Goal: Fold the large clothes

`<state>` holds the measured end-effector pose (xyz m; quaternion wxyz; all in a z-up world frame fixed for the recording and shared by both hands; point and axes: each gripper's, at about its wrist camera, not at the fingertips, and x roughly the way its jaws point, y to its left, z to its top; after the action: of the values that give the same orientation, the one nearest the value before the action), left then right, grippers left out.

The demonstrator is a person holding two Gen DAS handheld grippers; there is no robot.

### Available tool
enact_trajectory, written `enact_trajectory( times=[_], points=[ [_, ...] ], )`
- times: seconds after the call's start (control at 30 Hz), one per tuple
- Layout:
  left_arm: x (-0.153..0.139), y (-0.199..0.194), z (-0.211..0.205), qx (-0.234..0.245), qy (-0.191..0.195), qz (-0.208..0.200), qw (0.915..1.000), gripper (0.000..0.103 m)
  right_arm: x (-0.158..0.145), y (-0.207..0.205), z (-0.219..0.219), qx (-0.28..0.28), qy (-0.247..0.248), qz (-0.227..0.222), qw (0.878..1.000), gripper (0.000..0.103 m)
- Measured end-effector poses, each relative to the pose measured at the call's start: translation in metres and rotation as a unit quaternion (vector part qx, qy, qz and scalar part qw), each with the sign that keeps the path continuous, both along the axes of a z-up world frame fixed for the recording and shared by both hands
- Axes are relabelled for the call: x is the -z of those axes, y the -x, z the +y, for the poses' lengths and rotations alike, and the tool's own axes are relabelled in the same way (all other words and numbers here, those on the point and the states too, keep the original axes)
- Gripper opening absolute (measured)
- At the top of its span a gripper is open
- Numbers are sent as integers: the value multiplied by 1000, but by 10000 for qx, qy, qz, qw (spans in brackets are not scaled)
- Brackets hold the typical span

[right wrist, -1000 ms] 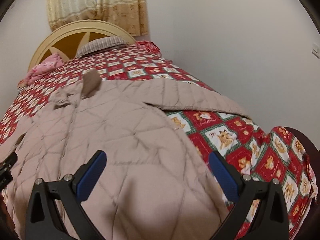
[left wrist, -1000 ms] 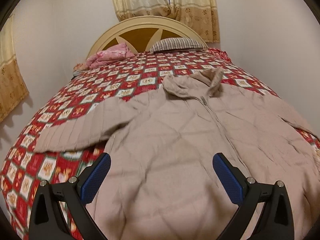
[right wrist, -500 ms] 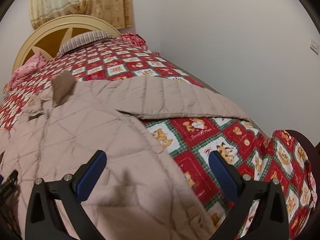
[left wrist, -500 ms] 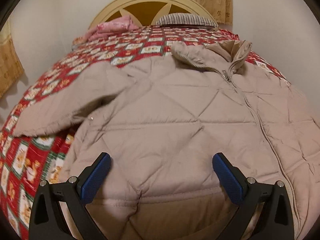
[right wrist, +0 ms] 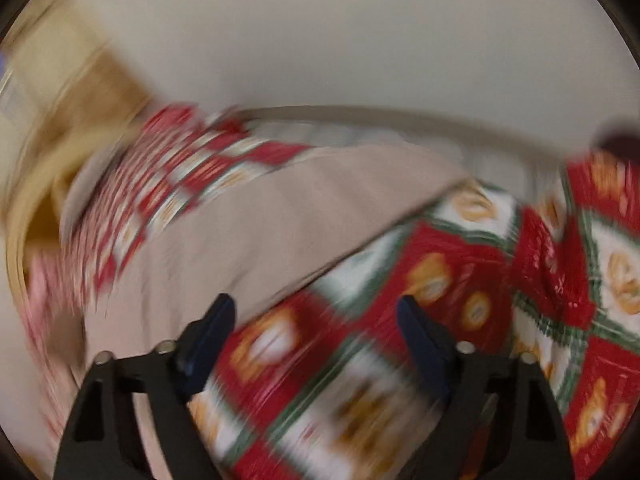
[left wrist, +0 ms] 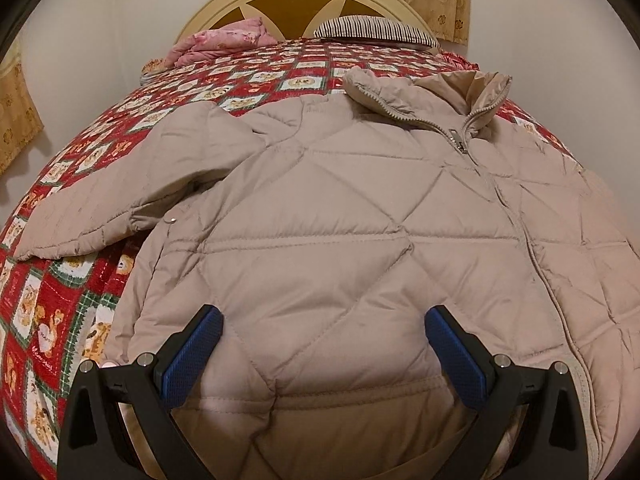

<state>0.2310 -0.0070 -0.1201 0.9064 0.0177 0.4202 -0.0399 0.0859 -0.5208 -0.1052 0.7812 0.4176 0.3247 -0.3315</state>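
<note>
The left gripper [left wrist: 322, 354] has its blue pads [left wrist: 191, 354] wide apart above the near hem of the beige quilted jacket [left wrist: 360, 220], gripping nothing; the jacket lies flat and zipped on the red patterned bedspread [left wrist: 60, 280], collar towards the far headboard [left wrist: 296, 4]; the right gripper [right wrist: 314, 336], blurred, is closing with nothing between its fingers, over bedspread just right of the jacket's sleeve [right wrist: 300, 208].
</note>
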Motion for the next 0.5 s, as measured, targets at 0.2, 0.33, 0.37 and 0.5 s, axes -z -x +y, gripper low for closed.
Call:
enact_trajectory(
  times=[0.2, 0.33, 0.37, 0.5],
  points=[
    [2, -1, 0, 0, -4, 28, 10000, 102, 25, 7, -72, 712, -640, -324, 9949, 78],
    [3, -2, -1, -1, -24, 42, 10000, 102, 36, 1, -92, 966, -735, -239, 9923, 64],
    [3, -3, -1, 0, -25, 45, 10000, 102, 36, 0, -95, 998, -607, -61, 9931, 47],
    [3, -3, -1, -1, -23, 42, 10000, 102, 27, -5, -94, 770, -103, 414, 9961, 15]
  ],
)
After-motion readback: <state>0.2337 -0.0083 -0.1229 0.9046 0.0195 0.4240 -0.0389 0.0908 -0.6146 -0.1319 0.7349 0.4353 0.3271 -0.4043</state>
